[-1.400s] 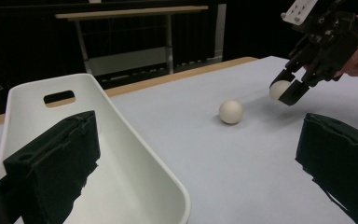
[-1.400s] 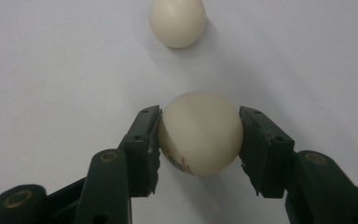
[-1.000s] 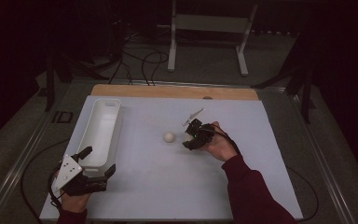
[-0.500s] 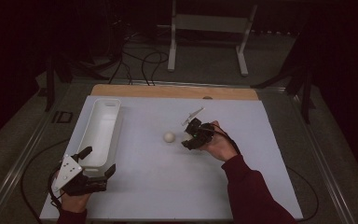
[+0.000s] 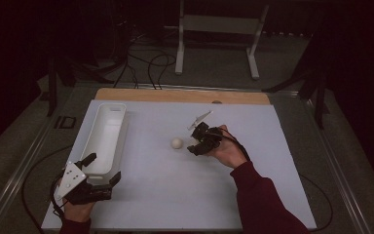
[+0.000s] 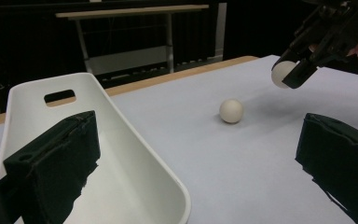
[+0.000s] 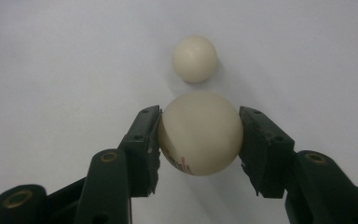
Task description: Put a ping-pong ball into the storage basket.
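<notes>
My right gripper [image 7: 199, 135] is shut on a cream ball [image 7: 200, 133], held a little above the white table top. From the high view that right gripper [image 5: 198, 145] sits near the table's middle, and the left gripper view shows the held ball [image 6: 282, 73] in it at upper right. A second cream ball [image 5: 177, 143] lies loose on the table just left of it, also seen as the free ball [image 7: 195, 58] and the free ball [image 6: 231, 110]. My left gripper [image 5: 103, 170] stands open at the near end of the white bin [image 5: 102, 139], one jaw over the bin [image 6: 135, 140].
The long white bin has a handle slot at its far end and nothing visible inside. A wooden strip [image 5: 180, 95] borders the table's far edge. Cables and a white metal stand [image 5: 219, 29] lie on the dark floor beyond.
</notes>
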Tool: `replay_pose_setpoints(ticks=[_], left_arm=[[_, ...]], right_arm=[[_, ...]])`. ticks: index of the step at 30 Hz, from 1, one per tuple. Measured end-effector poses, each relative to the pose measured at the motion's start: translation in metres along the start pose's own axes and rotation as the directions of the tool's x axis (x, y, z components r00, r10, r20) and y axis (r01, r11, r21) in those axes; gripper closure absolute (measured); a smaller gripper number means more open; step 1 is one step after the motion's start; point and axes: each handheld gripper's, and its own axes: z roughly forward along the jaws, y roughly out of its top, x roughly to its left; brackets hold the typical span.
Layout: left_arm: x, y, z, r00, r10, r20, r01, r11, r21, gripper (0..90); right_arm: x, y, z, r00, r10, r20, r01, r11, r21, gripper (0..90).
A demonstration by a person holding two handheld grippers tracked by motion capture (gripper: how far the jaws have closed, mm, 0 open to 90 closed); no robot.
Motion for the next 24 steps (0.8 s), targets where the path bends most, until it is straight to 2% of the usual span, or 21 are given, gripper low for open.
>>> replay_pose_setpoints(ticks=[21,24], left_arm=[[-0.0001,0.0,0.0001,1.0,0.0,0.0,0.0,1.0,0.003,0.0],[0.0,0.0,0.0002,1.0,0.0,0.001,0.0,1.0,0.003,0.0]], right_arm=[[0.0061,0.0077,-0.0035,0.9998,-0.019,-0.001,0.019,1.0,-0.015,50.3],[0.0074,0.0089,-0.0037,0.9999,-0.011,-0.002,0.011,1.0,-0.02,50.3]])
